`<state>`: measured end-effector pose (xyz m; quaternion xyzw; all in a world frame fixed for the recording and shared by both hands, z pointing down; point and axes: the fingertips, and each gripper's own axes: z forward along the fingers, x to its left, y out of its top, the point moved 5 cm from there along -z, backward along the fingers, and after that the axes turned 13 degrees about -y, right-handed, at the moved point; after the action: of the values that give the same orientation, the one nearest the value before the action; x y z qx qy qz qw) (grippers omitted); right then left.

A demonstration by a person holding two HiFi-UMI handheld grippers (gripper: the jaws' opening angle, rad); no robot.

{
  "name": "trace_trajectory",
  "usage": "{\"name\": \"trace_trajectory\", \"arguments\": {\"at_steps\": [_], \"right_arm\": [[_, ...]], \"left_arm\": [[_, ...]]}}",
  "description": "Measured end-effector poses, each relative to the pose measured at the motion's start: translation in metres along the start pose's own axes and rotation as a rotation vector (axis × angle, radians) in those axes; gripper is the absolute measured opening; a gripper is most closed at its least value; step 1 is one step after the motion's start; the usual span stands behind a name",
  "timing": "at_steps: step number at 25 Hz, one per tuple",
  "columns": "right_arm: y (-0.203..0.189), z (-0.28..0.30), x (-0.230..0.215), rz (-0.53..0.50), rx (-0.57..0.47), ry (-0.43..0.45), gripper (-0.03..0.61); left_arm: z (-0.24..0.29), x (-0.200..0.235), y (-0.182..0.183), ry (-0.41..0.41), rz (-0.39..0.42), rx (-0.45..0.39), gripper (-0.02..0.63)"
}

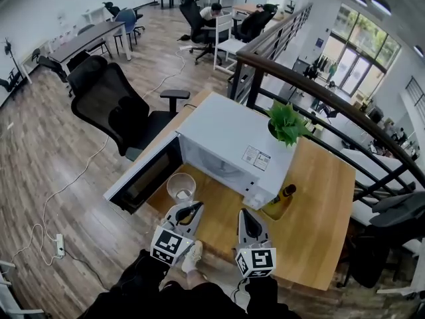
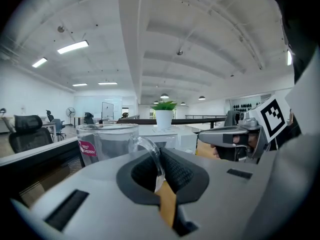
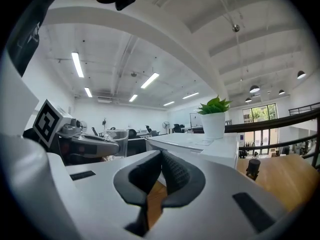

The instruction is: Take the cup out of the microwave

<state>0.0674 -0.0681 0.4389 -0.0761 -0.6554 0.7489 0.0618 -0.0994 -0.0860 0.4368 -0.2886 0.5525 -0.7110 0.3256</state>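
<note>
Seen from the head view, the clear cup (image 1: 180,187) sits outside the open microwave (image 1: 232,141), above the wooden table (image 1: 319,218), at the left gripper (image 1: 191,209). In the left gripper view, the jaws pinch the cup's handle. In the right gripper view, the right gripper (image 3: 160,159) has its jaws together, holding nothing.

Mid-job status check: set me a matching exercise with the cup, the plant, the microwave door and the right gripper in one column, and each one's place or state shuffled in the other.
Column one
1. glass cup
2. potted plant
3. microwave door
4. right gripper

Column two
a. on top of the microwave
b. swung open
c. shut, nothing between its fingers
d. handle pinched in the left gripper

Pairs: 1-d, 2-a, 3-b, 4-c
</note>
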Motion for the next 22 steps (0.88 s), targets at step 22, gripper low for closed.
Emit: {"name": "trace_trajectory", "arguments": {"at_steps": [22], "right_arm": [[0.031,-0.094,0.025,-0.032,-0.094,0.026,0.015]], "left_arm": [[-0.085,-0.075,0.019,0.052,0.04,-0.05,0.023]]}}
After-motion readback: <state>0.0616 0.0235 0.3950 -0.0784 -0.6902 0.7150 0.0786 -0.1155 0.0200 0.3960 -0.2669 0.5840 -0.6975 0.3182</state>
